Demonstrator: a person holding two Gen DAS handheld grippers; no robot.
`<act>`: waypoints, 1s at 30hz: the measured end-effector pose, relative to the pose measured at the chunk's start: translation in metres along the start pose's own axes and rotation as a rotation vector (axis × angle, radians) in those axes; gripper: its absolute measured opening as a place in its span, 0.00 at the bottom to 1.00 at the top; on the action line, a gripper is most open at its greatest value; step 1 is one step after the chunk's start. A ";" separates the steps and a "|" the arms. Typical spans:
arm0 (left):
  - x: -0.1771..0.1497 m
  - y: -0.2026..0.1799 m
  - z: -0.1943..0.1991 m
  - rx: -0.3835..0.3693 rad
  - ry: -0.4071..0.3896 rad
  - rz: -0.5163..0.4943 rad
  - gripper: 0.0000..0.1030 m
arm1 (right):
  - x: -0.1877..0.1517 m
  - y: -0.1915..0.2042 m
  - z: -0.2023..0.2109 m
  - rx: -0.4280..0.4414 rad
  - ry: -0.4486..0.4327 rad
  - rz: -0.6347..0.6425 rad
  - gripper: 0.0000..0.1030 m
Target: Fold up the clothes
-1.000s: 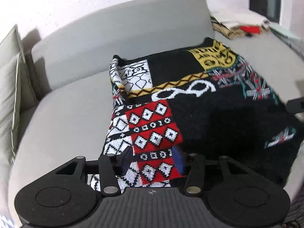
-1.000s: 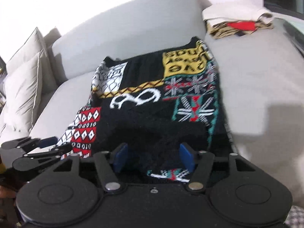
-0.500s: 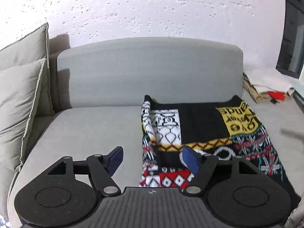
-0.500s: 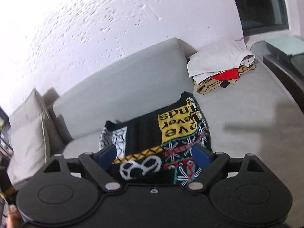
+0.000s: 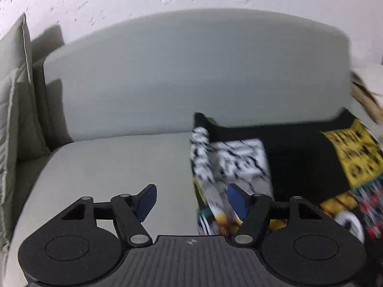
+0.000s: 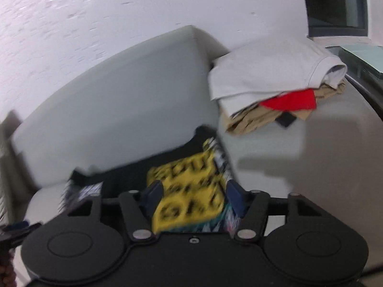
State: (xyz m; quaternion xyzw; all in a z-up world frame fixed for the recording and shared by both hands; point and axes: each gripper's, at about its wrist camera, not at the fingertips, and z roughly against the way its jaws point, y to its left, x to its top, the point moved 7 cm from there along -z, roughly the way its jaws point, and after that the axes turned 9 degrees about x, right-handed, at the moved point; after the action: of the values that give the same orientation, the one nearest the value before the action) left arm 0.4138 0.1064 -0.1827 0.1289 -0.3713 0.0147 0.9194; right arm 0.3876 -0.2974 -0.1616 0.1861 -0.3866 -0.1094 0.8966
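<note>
Pulled back from the sweater (image 5: 299, 167) since a second ago, both grippers; folded over then, with cloth between each pair of pads, now let go and lying flat on the sofa (image 5: 107, 162) seat against the backrest. Seen in the left view at 3 o'clock, in the right view at 6 to 7 o'clock, both blurred.

Left gripper (image 5: 191, 201): jaws spread, just narrowed a touch, bare seat between them, the sweater's left edge only behind the right pad. Right gripper (image 6: 195, 198): jaws spread too, just been closing, the yellow patch seen through the gap but not pinched as far as can be told.

Likely handling: thick knit, soft and limp, fairly heavy for clothing, grippy rather than slick, not fragile; apt to sag and stretch if lifted by one point. Best taken at two corners of the folded edge, one per gripper, pinching all layers together.

Black ground, patchwork blocks: white with black lines, yellow with black letters, red and teal motifs. Smooth grey upholstery. Quilted cushions (image 5: 12, 119) at 9 o'clock in the left view. Pile (image 6: 270, 88) of folded cloth, white over tan and red, at 1 o'clock in the right view, well apart. Rough white wall (image 6: 95, 24) behind.
</note>
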 end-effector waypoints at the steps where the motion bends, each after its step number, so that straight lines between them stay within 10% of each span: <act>1: 0.006 0.001 -0.015 0.007 0.005 0.013 0.65 | 0.008 -0.006 -0.015 0.003 0.004 0.004 0.56; 9: 0.037 -0.025 -0.113 0.045 0.110 -0.075 0.65 | 0.033 -0.045 -0.138 -0.030 0.160 -0.043 0.56; 13: 0.048 -0.032 -0.134 0.033 0.113 -0.083 0.59 | 0.037 -0.048 -0.169 -0.042 0.184 -0.007 0.37; 15: 0.053 -0.036 -0.139 0.013 0.108 -0.069 0.43 | 0.037 -0.046 -0.176 -0.057 0.186 0.024 0.35; 16: 0.056 -0.037 -0.141 0.003 0.105 -0.062 0.14 | 0.037 -0.045 -0.179 -0.064 0.183 0.038 0.31; 17: 0.058 -0.038 -0.139 0.000 0.102 -0.050 0.13 | 0.036 -0.043 -0.179 -0.067 0.178 0.050 0.18; 23: 0.066 -0.022 -0.058 -0.028 -0.061 -0.027 0.11 | 0.042 -0.017 -0.109 -0.003 0.077 0.059 0.15; 30: 0.042 0.041 0.106 -0.129 -0.190 0.117 0.09 | 0.039 0.036 0.070 0.118 -0.006 0.032 0.12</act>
State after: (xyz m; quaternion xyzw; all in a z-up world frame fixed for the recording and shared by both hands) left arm 0.3669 0.1166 -0.0713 0.0483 -0.4637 0.0320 0.8841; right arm 0.3647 -0.2961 -0.0766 0.2320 -0.3982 -0.0725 0.8845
